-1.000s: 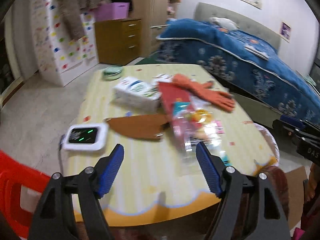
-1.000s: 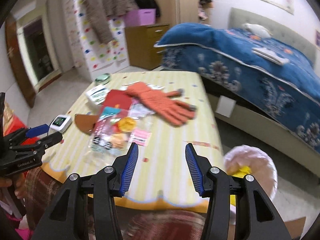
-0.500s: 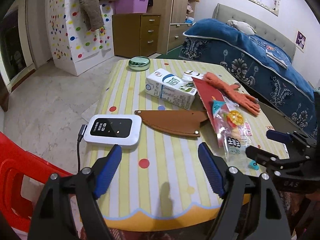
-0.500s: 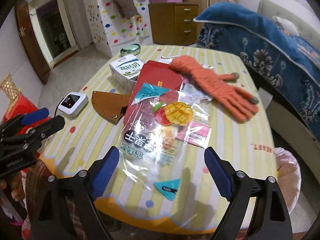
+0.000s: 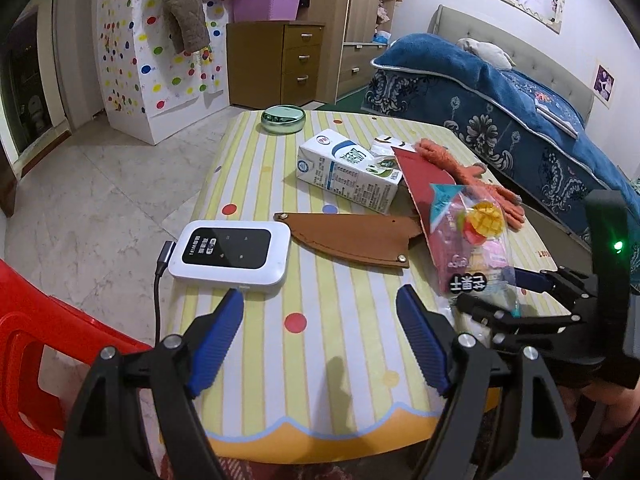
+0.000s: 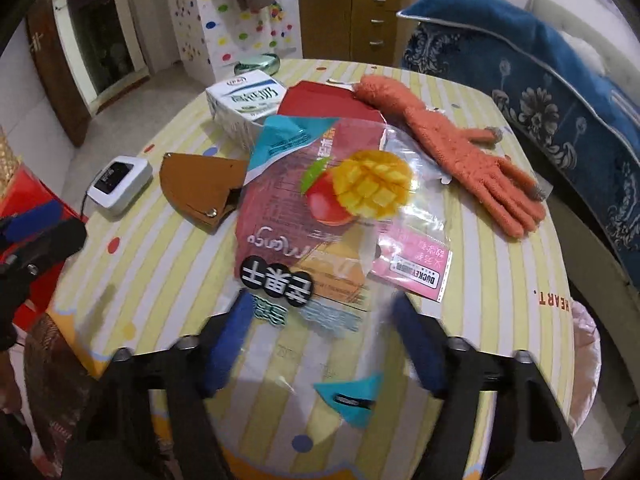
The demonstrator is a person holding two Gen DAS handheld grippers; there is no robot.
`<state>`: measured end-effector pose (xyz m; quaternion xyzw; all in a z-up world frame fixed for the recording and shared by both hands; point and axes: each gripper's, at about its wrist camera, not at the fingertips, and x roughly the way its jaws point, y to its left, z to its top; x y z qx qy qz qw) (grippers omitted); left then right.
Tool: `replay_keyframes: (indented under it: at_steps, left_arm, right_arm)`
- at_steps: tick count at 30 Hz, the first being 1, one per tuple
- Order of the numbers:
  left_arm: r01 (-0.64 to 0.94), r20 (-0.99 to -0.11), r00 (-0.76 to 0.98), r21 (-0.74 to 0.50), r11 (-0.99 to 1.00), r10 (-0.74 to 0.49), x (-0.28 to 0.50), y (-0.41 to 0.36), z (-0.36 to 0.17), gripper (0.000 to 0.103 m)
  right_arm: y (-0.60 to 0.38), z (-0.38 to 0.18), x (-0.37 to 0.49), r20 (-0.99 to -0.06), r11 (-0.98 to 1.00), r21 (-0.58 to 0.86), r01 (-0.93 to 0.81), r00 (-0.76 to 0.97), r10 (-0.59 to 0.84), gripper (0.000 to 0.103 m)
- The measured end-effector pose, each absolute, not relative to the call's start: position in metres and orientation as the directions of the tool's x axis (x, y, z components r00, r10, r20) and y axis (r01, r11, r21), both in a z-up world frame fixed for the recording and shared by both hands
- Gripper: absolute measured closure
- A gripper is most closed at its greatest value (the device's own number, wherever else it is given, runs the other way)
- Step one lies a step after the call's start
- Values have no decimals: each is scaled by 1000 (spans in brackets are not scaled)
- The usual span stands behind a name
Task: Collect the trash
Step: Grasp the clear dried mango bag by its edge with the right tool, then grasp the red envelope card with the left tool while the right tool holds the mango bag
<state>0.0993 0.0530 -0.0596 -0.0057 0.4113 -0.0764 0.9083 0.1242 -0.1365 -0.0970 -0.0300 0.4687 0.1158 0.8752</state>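
A clear plastic mango snack wrapper [image 6: 320, 216] lies on the striped table; it also shows in the left wrist view [image 5: 468, 240]. My right gripper [image 6: 322, 312] is open, its blue pads on either side of the wrapper's near end, low over the table. A milk carton [image 6: 244, 108] lies behind it, also in the left wrist view [image 5: 348, 172]. A small pink packet [image 6: 416, 268] lies beside the wrapper. My left gripper [image 5: 320, 312] is open and empty above the table's near left part. The right gripper shows in the left wrist view [image 5: 496, 296].
On the table are an orange glove [image 6: 460, 152], a red envelope [image 6: 320, 100], a brown leather sheath [image 5: 348, 236], a white device with a cable [image 5: 232, 254] and a green tin [image 5: 282, 119]. A bag-lined bin [image 6: 584, 344] stands at the table's right. A red chair [image 5: 32, 340] is at left.
My right gripper has moved forward and down, so its pads now flank the wrapper's near end. My left gripper has drawn slightly closer to the table.
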Motion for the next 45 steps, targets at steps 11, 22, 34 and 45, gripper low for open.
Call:
replay_keyframes:
  at_steps: [11,22,34,45]
  left_arm:
    - [153,-744,651,-64,986,-149,92,46,-55,26]
    - [208,-745,644,-50,977,-175,87,14,-51,17]
    - [294,-764,604,-49,955,-225,112,-32,-68,28]
    - [308,-798,530,-135,942,-288,140,-43,-87,45]
  right_arm:
    - [-161,-59,103,-749,943,214,-257,577,327,93]
    - [-189,6,70,-619,981,78,-179,762,188,94]
    - [-213,-27,86,-649,986,123,-112,742,165,93]
    - [-205,-49,103,-684,985,119,-126,708,174,93]
